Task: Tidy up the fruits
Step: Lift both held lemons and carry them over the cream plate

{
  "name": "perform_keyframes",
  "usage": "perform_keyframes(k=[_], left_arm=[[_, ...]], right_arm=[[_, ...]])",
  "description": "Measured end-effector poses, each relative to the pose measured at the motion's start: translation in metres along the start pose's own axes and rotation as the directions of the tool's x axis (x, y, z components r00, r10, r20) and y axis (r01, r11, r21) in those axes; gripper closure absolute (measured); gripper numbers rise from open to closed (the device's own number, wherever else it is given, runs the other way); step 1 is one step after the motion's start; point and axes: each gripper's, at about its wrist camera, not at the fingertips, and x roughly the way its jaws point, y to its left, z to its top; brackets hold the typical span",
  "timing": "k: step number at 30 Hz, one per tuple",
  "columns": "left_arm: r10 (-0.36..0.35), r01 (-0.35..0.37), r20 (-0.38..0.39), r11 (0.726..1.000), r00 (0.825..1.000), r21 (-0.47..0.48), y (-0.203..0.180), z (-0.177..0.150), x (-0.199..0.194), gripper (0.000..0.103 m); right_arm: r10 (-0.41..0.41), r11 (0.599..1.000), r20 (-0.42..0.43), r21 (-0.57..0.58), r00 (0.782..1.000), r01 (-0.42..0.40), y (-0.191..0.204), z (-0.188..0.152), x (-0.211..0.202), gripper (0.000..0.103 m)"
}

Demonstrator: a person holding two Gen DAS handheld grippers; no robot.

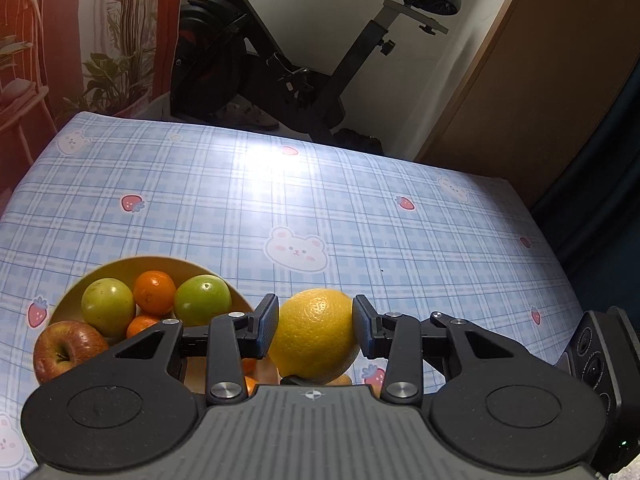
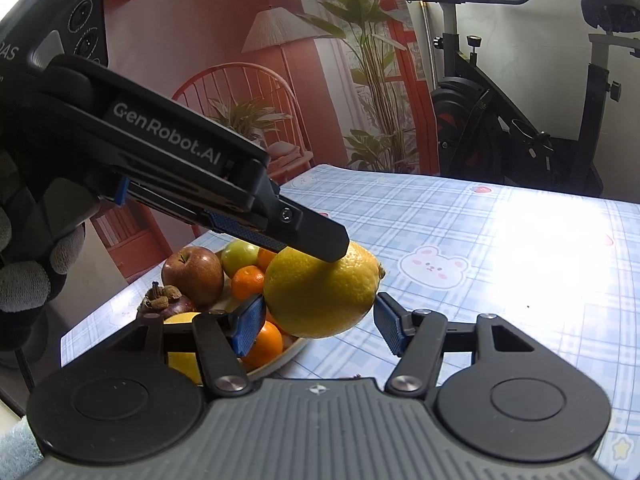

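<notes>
My left gripper [image 1: 315, 320] is shut on a yellow lemon [image 1: 314, 336] and holds it above the table, just right of the fruit bowl [image 1: 132, 266]. The bowl holds two green fruits [image 1: 108, 306], small oranges [image 1: 154, 292] and a red apple [image 1: 66, 350]. In the right wrist view the lemon [image 2: 320, 292] hangs between the pads of my open right gripper [image 2: 320, 324], with small gaps at both sides. The left gripper's finger [image 2: 312, 236] presses on the lemon's top. The bowl [image 2: 280, 360] lies behind, with an apple [image 2: 194, 274], a mangosteen [image 2: 168, 302] and oranges [image 2: 248, 282].
The table has a blue plaid cloth [image 1: 320, 208] with bears and strawberries. An exercise bike [image 1: 280, 60] stands beyond the far edge, a wooden cabinet [image 1: 540, 80] at the right. A wall picture of plants and a chair [image 2: 248, 92] is behind the bowl.
</notes>
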Motion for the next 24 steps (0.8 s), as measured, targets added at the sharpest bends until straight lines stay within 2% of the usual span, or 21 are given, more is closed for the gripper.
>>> perform_keyframes(k=[5, 11, 17, 24], left_arm=[[0.023, -0.023, 0.02, 0.999, 1.0, -0.037, 0.023, -0.002, -0.02, 0.06], [0.059, -0.059, 0.013, 0.997, 0.998, -0.057, 0.05, -0.007, -0.027, 0.06], [0.049, -0.049, -0.007, 0.989, 0.999, -0.137, 0.079, -0.015, -0.023, 0.061], [0.033, -0.033, -0.004, 0.986, 0.999, -0.162, 0.089, -0.025, -0.019, 0.061]], right_arm=[[0.041, 0.998, -0.012, -0.037, 0.999, -0.041, 0.022, 0.011, 0.016, 0.041], [0.071, 0.997, -0.073, -0.027, 0.995, -0.073, 0.046, 0.014, 0.045, 0.041], [0.063, 0.996, -0.138, -0.054, 0.988, -0.071, 0.059, 0.01, 0.067, 0.041], [0.052, 0.996, -0.186, -0.061, 0.981, -0.064, 0.064, 0.007, 0.079, 0.041]])
